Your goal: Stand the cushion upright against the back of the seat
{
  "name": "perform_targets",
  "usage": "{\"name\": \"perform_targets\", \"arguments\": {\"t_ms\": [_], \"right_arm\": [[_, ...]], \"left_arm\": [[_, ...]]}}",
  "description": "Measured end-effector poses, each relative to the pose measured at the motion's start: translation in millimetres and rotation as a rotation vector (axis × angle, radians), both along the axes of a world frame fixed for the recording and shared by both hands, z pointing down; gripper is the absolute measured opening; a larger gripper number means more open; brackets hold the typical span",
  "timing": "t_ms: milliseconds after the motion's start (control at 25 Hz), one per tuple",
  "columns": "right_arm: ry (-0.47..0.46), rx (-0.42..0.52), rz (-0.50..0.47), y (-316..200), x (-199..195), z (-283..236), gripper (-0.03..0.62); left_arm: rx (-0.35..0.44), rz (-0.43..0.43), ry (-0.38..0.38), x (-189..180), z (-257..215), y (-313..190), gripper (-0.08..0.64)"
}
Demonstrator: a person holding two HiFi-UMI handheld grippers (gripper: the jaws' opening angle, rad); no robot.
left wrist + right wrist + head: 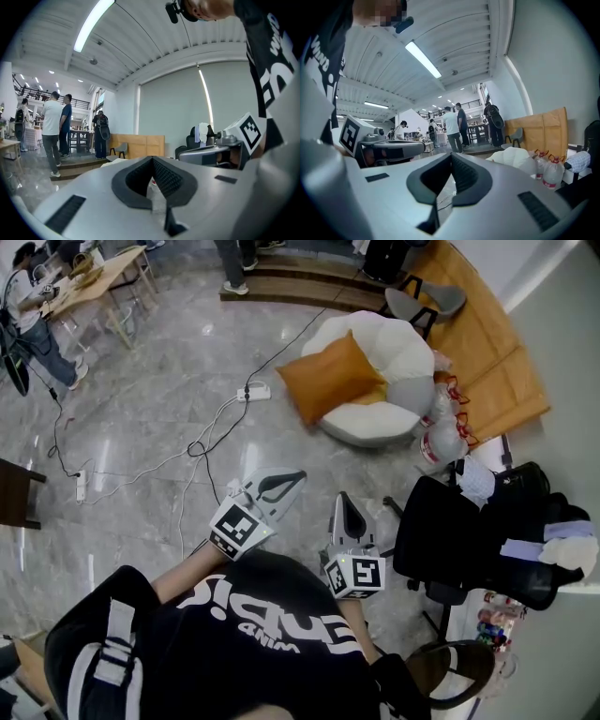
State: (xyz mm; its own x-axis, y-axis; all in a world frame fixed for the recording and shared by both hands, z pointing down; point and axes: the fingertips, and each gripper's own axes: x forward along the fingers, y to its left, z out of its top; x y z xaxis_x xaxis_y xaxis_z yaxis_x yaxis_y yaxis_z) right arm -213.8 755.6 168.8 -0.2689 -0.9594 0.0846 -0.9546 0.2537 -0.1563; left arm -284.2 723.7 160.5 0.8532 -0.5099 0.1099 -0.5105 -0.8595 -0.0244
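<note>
Both grippers held close to person's torso, well apart from task obj. Left gripper (pixel 292 480) jaws closed together, nothing btwn them, confirmed in left gripper view (pixel 152 164): dark pads meet at the tip. Right gripper (pixel 345 506) same, jaws pressed together and empty, seen in right gripper view (pixel 451 161). Both point roughly level toward the seat, side by side, not touching each other. Orange square fabric cushion (pixel 330 376) lies slanted on front-left part of the white round puffy seat (pixel 398 338), one corner hanging over the rim toward the floor, not standing against the backrest. Small grey pillow (pixel 410 393) sits on the seat just right of the cushion. Clear plastic water bottles w/ red handles (pixel 441 439) stand on floor beside the seat's right side. Black office chair w/ clothes piled on it (pixel 450 531) is just right of the right gripper. White power strip w/ cables (pixel 258 391) lies on the grey marble floor (pixel 141 437) left of the seat. People stand in the bkgd.
</note>
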Motion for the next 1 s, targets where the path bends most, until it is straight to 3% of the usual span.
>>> {"name": "perform_targets", "arguments": {"t_ms": [560, 760, 1000], "right_arm": [[-0.016, -0.02, 0.11, -10, -3, 7, 0.02], [-0.013, -0.031, 0.083, -24, -24, 9, 0.02], [-0.012, -0.033, 0.054, -47, -25, 10, 0.02]], "left_arm": [[-0.011, 0.031, 0.006, -39, 7, -21, 0.008], [-0.028, 0.003, 0.034, -50, 6, -35, 0.008], [-0.031, 0.006, 0.044, -38, 7, -55, 0.008]]}}
